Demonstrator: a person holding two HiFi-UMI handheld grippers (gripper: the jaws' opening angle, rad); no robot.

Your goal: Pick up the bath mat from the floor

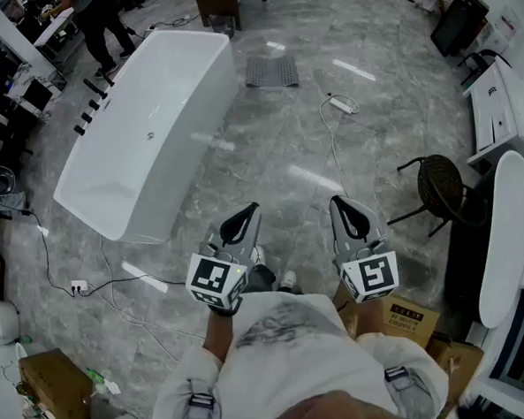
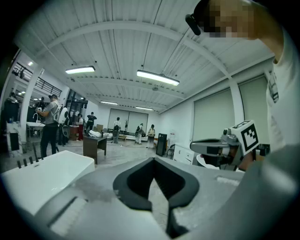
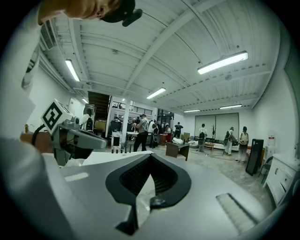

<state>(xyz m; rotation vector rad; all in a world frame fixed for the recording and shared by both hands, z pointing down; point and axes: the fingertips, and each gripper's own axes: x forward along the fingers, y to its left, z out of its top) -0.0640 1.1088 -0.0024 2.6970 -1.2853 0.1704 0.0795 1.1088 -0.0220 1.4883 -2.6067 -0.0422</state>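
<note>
L gripper (image 1: 250, 211), R gripper (image 1: 338, 203) closed, empty

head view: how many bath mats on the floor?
1. The grey bath mat lies flat on the floor, just past the far end of the white bathtub. Another could be hidden behind the tub.

The white, grey-printed top (image 1: 287, 335) has buckled straps (image 1: 200, 403); the grey left gripper (image 1: 250, 209) and right gripper (image 1: 336, 201) carry black-lined jaws and marker cubes (image 1: 215, 280).
</note>
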